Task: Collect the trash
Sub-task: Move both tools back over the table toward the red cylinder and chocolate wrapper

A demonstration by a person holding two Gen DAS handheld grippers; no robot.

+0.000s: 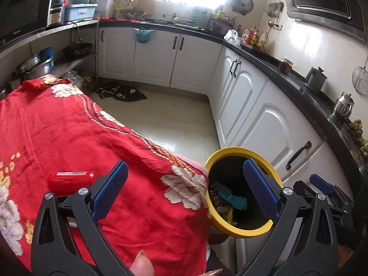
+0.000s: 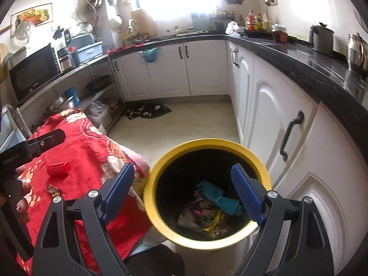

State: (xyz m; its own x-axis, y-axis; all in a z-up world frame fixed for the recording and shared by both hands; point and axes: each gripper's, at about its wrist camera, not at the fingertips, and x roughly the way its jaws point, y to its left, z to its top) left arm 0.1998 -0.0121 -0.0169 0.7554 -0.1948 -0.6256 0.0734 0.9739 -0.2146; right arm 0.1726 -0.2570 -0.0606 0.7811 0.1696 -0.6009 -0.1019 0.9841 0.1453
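A yellow-rimmed black bin (image 2: 207, 143) stands on the floor beside a table covered with a red flowered cloth (image 1: 80, 133). Inside lie a teal item (image 2: 218, 199) and several colourful wrappers (image 2: 207, 219). My right gripper (image 2: 184, 192) hangs open above the bin's mouth, with nothing between its pads. My left gripper (image 1: 186, 188) is open over the table's edge and the bin's rim (image 1: 230, 150), also empty. A red cylinder (image 1: 70, 179) lies on the cloth to its left, with a small crumpled wrapper (image 2: 54, 189) near it. Of my right gripper, the left wrist view shows only one blue pad (image 1: 320, 182).
White cabinets (image 2: 271, 119) under a black counter (image 2: 310, 69) run close along the bin's right side. A dark mat (image 2: 149, 111) lies on the pale floor beyond. A shelf rack with pots (image 1: 34, 66) and a microwave (image 2: 32, 73) stands left. A person's hand (image 2: 21, 195) holds the left gripper.
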